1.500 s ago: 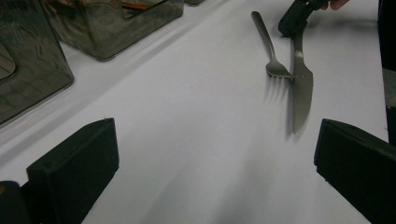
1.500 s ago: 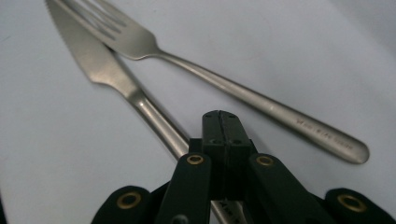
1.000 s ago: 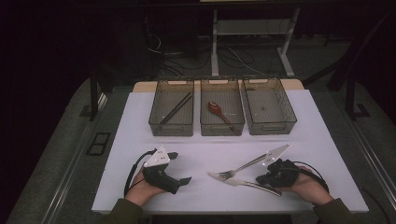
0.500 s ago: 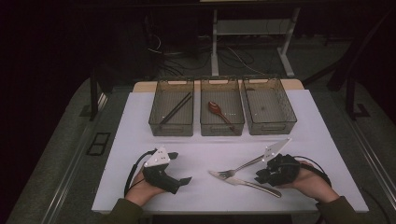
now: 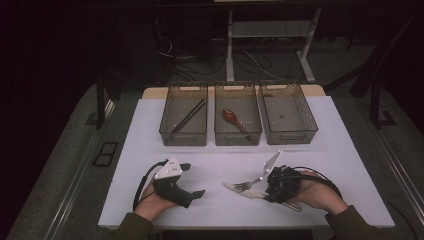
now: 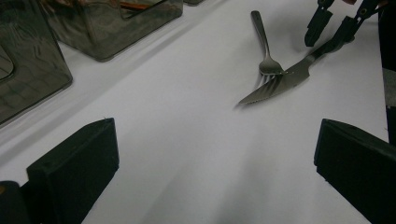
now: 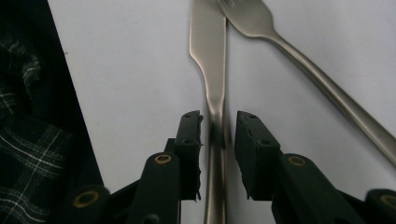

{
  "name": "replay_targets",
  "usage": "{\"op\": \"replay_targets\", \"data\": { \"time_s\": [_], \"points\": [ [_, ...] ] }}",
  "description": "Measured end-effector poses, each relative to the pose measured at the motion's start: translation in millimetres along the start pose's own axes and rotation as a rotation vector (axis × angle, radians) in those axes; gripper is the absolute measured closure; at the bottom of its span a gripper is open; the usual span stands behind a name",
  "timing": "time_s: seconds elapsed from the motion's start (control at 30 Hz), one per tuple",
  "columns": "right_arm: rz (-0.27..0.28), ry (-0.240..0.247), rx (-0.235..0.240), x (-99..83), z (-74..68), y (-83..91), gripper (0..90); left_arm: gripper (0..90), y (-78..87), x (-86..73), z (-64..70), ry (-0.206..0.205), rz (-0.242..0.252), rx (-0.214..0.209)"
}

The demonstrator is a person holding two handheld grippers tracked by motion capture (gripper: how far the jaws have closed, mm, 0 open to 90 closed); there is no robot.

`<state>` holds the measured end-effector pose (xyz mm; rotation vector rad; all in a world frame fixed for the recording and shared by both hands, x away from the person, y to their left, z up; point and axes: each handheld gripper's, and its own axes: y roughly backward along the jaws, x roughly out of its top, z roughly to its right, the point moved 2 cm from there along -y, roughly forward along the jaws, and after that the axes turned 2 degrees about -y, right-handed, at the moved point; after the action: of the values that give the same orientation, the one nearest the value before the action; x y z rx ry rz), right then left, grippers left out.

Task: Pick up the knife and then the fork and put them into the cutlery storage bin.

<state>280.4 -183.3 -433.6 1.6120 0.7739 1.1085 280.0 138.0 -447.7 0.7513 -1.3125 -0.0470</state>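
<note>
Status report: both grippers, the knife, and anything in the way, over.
Right gripper open, jaws straddling the knife handle, not closed. Left gripper open, holding nothing. Knife flat on the table, fork tines resting on its blade.

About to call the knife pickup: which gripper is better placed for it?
Right. The right gripper already has its jaws either side of the knife handle, not yet closed on it. The left gripper sits open on the sheet, well off from the knife and fork.
</note>
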Motion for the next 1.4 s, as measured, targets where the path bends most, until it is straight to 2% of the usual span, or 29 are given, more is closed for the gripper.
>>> {"op": "replay_targets", "data": {
  "time_s": [0.27, 0.5, 0.8, 1.07, 1.23, 1.3, 1.4],
  "points": [
    [-0.096, 0.03, -0.03, 7.8, -3.3, -7.7, 75.6, 0.0, -0.4, -0.2, -0.1, 0.001, 0.0, -0.001],
    [-0.183, 0.067, -0.084, 17.9, -8.3, -11.3, 78.3, 0.0, -0.8, -0.3, 0.3, 0.0, 0.001, 0.0],
    [-0.151, 0.084, -0.068, 14.4, -6.5, -9.7, 78.9, 0.0, -0.3, -0.3, -0.4, 0.001, 0.0, -0.001],
    [-0.123, 0.112, -0.024, 9.9, -9.1, -7.6, 78.9, 0.0, -0.2, -0.2, -0.1, -0.001, -0.001, -0.002],
    [-0.082, 0.121, 0.008, 9.4, -9.8, -4.3, 78.9, 0.0, -0.1, -0.2, -0.3, -0.001, 0.0, -0.001],
    [-0.06, 0.113, 0.014, 9.6, -9.5, -2.9, 78.9, 0.0, 0.0, -0.1, -0.1, -0.003, 0.0, -0.002],
    [-0.026, 0.128, 0.016, 10.4, -9.2, -0.1, 78.9, 0.0, 0.1, -0.1, -0.2, -0.001, 0.001, -0.002]
  ]
}}
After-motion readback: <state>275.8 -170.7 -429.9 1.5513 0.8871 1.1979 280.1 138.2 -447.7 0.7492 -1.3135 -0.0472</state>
